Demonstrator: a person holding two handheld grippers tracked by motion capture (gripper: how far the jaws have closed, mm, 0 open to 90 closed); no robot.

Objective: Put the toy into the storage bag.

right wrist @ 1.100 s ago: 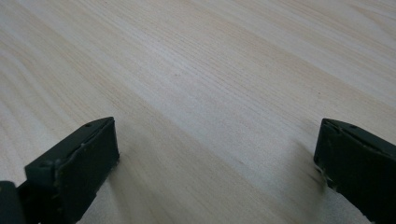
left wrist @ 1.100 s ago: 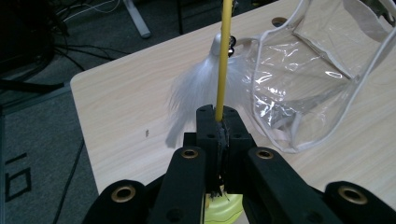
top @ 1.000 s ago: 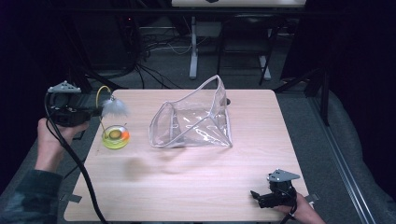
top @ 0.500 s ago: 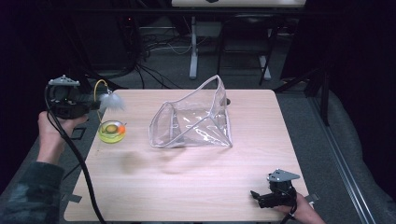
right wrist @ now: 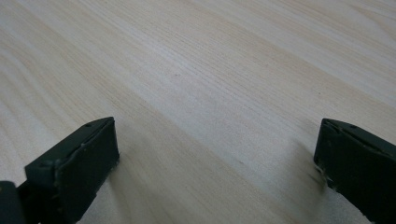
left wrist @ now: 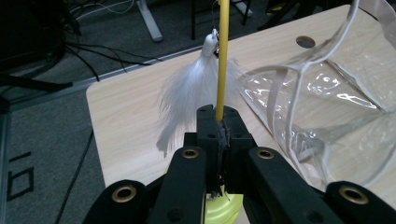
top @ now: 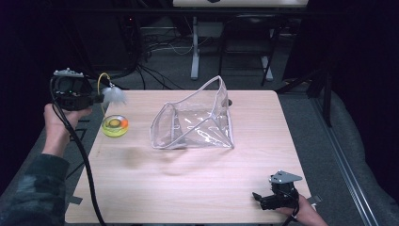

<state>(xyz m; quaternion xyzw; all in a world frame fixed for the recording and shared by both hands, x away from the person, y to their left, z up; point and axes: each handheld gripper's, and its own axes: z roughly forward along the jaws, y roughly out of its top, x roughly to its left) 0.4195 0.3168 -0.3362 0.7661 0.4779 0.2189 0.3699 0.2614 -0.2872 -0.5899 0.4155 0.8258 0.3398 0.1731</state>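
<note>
holding a thin yellow wand clamped tight between its jaws, the left gripper sits at the far left edge of the counter, with the wand's white feather tuft hanging just off its tip. below the tuft, on the counter, lies a small yellow-green round dish with something orange and dark inside; what exactly it is cannot be made out. the wand seems to be lifted clear of the counter, so the pick-up looks done.

what looks left is getting the feather toy into the clear plastic bag, which stands slumped in the middle of the counter, well apart from the tuft, its mouth gaping toward the left and front. nothing can be seen inside the bag; it reads as empty.

the right gripper rests low at the near right corner of the counter, its jaws spread wide over bare wood with nothing between them, well away from the bag.
</note>
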